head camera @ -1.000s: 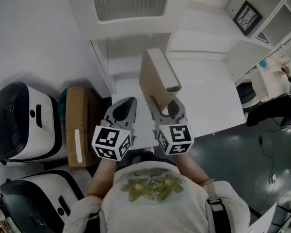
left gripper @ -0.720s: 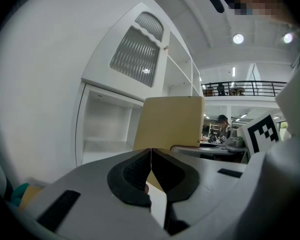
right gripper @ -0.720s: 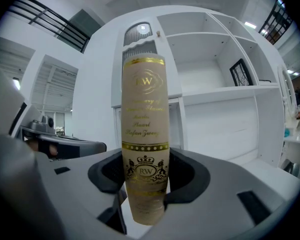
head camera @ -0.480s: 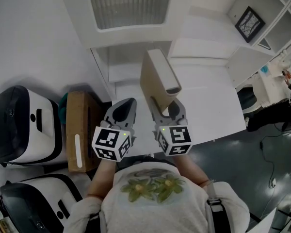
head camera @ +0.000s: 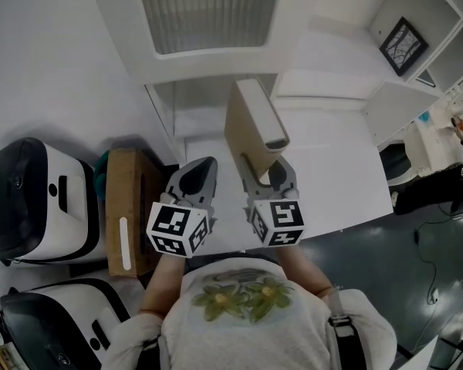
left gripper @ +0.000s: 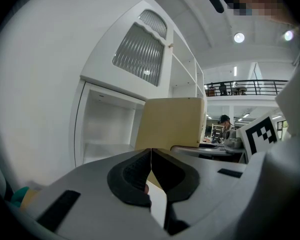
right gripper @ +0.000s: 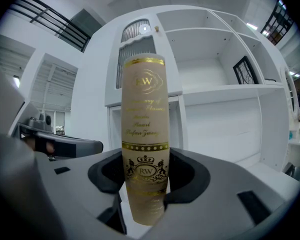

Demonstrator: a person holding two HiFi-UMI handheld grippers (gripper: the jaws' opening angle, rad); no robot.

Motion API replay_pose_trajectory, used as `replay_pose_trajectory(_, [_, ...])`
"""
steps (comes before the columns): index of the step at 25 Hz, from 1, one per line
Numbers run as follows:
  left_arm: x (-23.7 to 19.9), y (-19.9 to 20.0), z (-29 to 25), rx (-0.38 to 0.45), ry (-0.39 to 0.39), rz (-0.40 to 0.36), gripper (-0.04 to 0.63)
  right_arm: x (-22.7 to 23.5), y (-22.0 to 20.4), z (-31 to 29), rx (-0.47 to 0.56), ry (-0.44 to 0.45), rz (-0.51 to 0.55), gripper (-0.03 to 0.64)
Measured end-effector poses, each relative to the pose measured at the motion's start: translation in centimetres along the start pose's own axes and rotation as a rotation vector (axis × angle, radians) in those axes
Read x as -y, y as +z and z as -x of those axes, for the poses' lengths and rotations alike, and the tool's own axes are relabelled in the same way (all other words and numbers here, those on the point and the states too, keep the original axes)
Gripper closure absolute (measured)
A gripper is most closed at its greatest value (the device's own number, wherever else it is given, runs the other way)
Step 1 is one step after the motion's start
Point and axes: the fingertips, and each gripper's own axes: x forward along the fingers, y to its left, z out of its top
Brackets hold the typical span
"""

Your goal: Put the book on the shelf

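A thick beige book (head camera: 251, 129) with gold lettering on its spine (right gripper: 145, 134) stands upright in my right gripper (head camera: 264, 172), whose jaws are shut on its lower end. The book's cover (left gripper: 172, 121) also shows in the left gripper view. It is held above the white table (head camera: 332, 168), in front of the white shelf unit (head camera: 216, 91). My left gripper (head camera: 197, 177) hangs beside it on the left, jaws shut and empty (left gripper: 151, 166).
A brown cardboard box (head camera: 127, 206) stands left of the table, with two black-and-white machines (head camera: 31, 199) further left. Open white shelves (right gripper: 225, 69) rise behind, one with a framed picture (head camera: 403, 45). Dark floor and cables lie to the right.
The view has shifted slightly; the book and both grippers keep nearly the same place, the book perhaps a touch nearer the shelf.
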Motion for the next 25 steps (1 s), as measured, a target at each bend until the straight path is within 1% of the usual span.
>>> replay_pose_trajectory(15, [-1.5, 0.2, -1.5, -0.002, 0.017, 0.005, 0.566, 0.5, -0.5, -1.8, 0.000, -0.010, 0.044, 0.391])
replay_pose_trajectory(25, [-1.4, 0.0, -2.6, -0.009, 0.001, 0.008, 0.566, 0.7, -0.5, -1.9, 0.008, -0.021, 0.075, 0.391])
